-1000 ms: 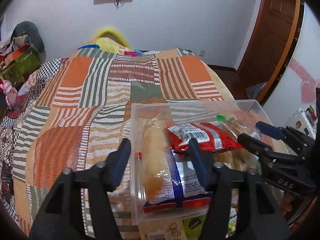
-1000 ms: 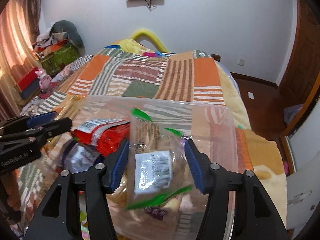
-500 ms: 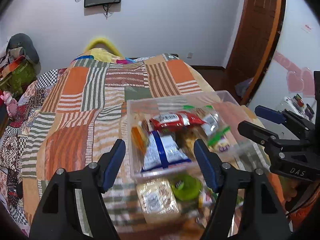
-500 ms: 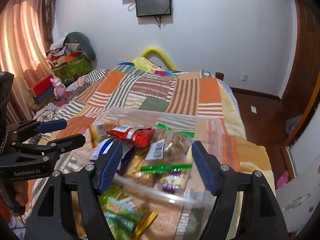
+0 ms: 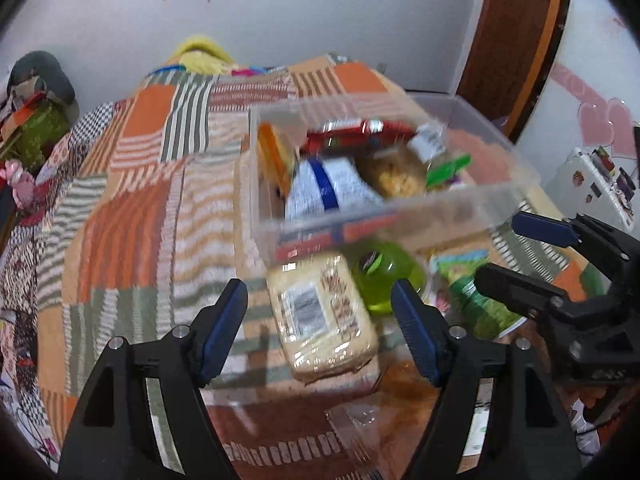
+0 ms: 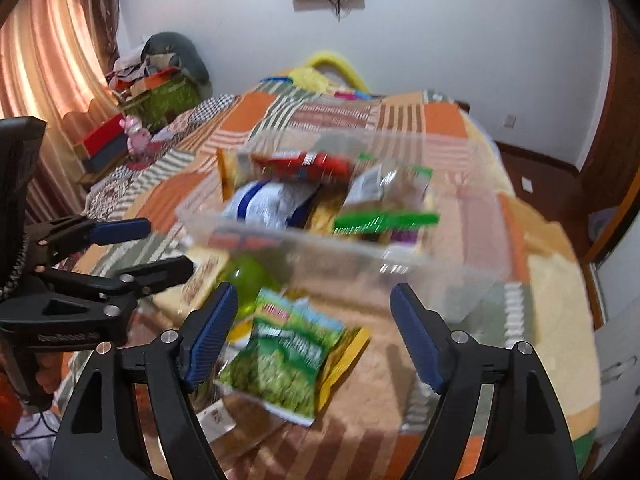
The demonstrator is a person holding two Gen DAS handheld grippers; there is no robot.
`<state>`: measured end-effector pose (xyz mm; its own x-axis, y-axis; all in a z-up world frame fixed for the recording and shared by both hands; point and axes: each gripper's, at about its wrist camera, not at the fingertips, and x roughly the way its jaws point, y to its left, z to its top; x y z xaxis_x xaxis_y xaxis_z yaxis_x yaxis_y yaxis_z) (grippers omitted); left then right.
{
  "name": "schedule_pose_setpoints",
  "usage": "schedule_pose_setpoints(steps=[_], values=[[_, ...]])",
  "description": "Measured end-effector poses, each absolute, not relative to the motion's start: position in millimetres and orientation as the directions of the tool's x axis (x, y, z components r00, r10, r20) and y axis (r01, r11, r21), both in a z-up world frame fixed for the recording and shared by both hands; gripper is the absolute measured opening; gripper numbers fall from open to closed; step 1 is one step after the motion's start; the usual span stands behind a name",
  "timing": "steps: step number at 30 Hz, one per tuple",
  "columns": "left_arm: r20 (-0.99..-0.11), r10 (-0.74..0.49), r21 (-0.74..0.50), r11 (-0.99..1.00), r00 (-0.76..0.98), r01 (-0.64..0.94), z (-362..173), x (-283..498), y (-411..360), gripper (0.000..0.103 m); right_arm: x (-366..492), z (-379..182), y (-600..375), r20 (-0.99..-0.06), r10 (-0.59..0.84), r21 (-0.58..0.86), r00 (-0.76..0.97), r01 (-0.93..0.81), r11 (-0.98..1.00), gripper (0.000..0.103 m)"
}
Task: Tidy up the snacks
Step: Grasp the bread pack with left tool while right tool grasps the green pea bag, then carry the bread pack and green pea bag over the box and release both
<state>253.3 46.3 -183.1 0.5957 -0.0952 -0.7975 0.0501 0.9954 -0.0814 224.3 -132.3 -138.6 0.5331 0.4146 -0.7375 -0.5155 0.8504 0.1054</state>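
Observation:
A clear plastic bin (image 5: 400, 216) sits on the patchwork bed, also in the right wrist view (image 6: 360, 256). It holds a red packet (image 5: 352, 136), a blue-and-white bag (image 5: 328, 192) and a green-edged clear bag (image 6: 384, 200). In front of it lie a beige cracker pack (image 5: 320, 320), a round green container (image 5: 384, 280) and a green snack bag (image 6: 280, 356). My left gripper (image 5: 320, 328) is open above the cracker pack. My right gripper (image 6: 312, 336) is open above the green snack bag. Both are empty.
The striped patchwork quilt (image 5: 132, 208) covers the bed. Piled clothes and boxes (image 6: 156, 80) stand at the far left by the curtain. A wooden door (image 5: 516, 40) is at the right. The view is motion-blurred.
Both grippers have pulled back from the bin and opened wider. The loose snacks in front of the bin have come into view.

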Motion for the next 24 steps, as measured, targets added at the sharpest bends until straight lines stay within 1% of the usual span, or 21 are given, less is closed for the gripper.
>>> schedule_pose_setpoints(steps=[3, 7, 10, 12, 13, 15, 16, 18, 21, 24], values=[[-0.811, -0.096, -0.089, 0.995, 0.577, 0.041, -196, 255, 46, 0.074, 220, -145, -129, -0.746, 0.429, 0.128, 0.509, -0.522, 0.843, 0.076], [-0.822, -0.083, -0.083, 0.996, 0.564, 0.026, -209, 258, 49, 0.074, 219, -158, -124, -0.768, 0.414, 0.121, 0.489, -0.524, 0.843, 0.076], [-0.827, -0.087, -0.094, 0.995, 0.555, 0.016, -216, 259, 55, 0.074, 219, -165, -124, -0.79, 0.424, 0.145, 0.444, -0.536, 0.832, 0.075], [-0.831, -0.09, -0.104, 0.995, 0.549, 0.006, -221, 258, 59, 0.074, 219, -167, -127, -0.79, 0.431, 0.161, 0.436, -0.53, 0.832, 0.067], [-0.833, -0.094, -0.109, 0.994, 0.545, 0.005, -223, 258, 60, 0.074, 219, -168, -129, -0.791, 0.436, 0.172, 0.429, -0.528, 0.831, 0.064], [-0.833, -0.105, -0.12, 0.993, 0.544, 0.007, -225, 259, 61, 0.07, 220, -170, -131, -0.793, 0.441, 0.185, 0.422, -0.523, 0.832, 0.054], [-0.832, -0.109, -0.123, 0.992, 0.544, 0.011, -226, 260, 60, 0.069, 220, -171, -132, -0.792, 0.436, 0.182, 0.426, -0.518, 0.836, 0.053], [-0.834, -0.13, -0.139, 0.99, 0.536, 0.024, -227, 264, 57, 0.059, 220, -171, -134, -0.788, 0.443, 0.189, 0.428, -0.516, 0.836, 0.051], [-0.833, -0.115, -0.125, 0.992, 0.542, 0.018, -228, 267, 54, 0.057, 218, -169, -136, -0.781, 0.447, 0.193, 0.436, -0.511, 0.837, 0.048], [-0.828, -0.126, -0.142, 0.99, 0.546, 0.014, -226, 263, 57, 0.055, 216, -168, -139, -0.776, 0.449, 0.195, 0.443, -0.508, 0.839, 0.044]])
